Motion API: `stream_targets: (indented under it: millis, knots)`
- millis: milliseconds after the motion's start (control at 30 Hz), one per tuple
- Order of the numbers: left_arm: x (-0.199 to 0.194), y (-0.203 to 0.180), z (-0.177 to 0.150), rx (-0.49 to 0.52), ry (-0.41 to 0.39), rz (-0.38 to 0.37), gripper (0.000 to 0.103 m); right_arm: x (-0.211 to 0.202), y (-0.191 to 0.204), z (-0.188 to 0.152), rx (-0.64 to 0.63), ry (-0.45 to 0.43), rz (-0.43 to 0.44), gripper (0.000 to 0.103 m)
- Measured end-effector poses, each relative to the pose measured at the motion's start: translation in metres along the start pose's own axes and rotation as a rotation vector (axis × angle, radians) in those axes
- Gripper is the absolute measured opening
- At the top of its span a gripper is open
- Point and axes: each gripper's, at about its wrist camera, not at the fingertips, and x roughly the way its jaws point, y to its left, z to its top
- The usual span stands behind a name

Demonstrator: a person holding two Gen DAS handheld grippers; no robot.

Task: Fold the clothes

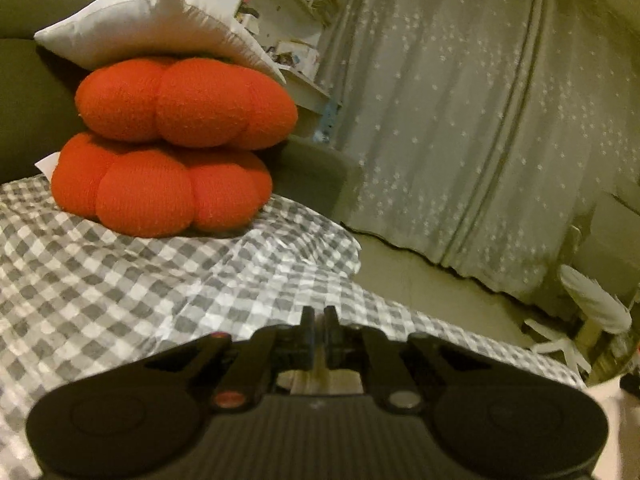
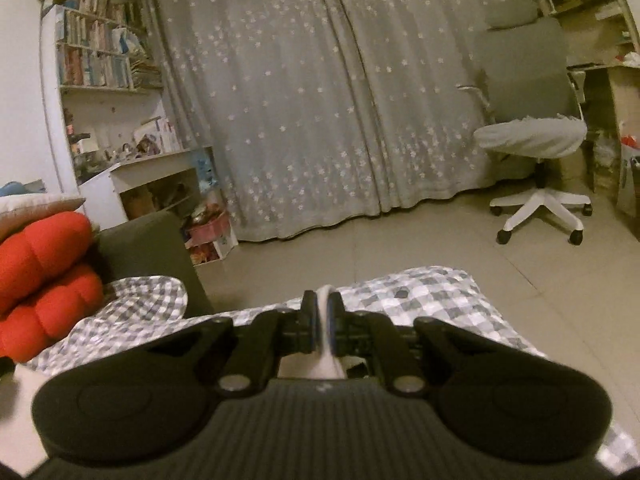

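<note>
In the right wrist view my right gripper (image 2: pixel 322 304) is shut on a fold of white garment (image 2: pixel 325 356), which bulges up between the fingertips and runs back under the gripper body. In the left wrist view my left gripper (image 1: pixel 319 316) has its jaws almost together, with a thin strip of the same pale garment (image 1: pixel 316 378) pinched between them low down. Most of the garment is hidden beneath both gripper bodies. Both grippers hover over a grey-and-white checked sheet (image 1: pixel 120 280), also visible under the right gripper (image 2: pixel 432 292).
Two stacked orange cushions (image 1: pixel 180 140) with a white pillow (image 1: pixel 152 28) on top sit on the sheet to the left, against a dark green sofa (image 2: pixel 152 248). Beyond are a starred curtain (image 2: pixel 320 100), a bookshelf (image 2: pixel 104 60), an office chair (image 2: pixel 536 140) and bare floor (image 2: pixel 400 240).
</note>
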Motion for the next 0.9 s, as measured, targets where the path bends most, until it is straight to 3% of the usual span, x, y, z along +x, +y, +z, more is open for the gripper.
stream_targets:
  millis: [233, 467, 600, 733, 833, 867, 900]
  knots:
    - [0.026, -0.006, -0.005, 0.006, -0.011, 0.049, 0.004, 0.025, 0.007, -0.008, -0.079, 0.0, -0.053, 0.007]
    - [0.052, -0.004, -0.021, 0.056, 0.114, 0.119, 0.004, 0.051, 0.003, -0.022, -0.132, 0.141, -0.107, 0.007]
    - [0.05, -0.003, -0.022, 0.061, 0.126, 0.116, 0.005, 0.056, 0.005, -0.024, -0.133, 0.204, -0.121, 0.007]
    - [0.041, -0.007, -0.017, 0.082, 0.123, 0.115, 0.015, 0.046, 0.008, -0.022, -0.147, 0.184, -0.114, 0.015]
    - [0.029, -0.015, -0.012, 0.12, 0.09, 0.121, 0.039, 0.039, 0.014, -0.018, -0.178, 0.169, -0.117, 0.017]
    - [0.023, -0.019, -0.009, 0.13, 0.07, 0.119, 0.041, 0.036, 0.016, -0.016, -0.182, 0.162, -0.115, 0.022]
    - [0.019, -0.023, -0.008, 0.137, 0.056, 0.109, 0.041, 0.033, 0.018, -0.014, -0.186, 0.153, -0.11, 0.037]
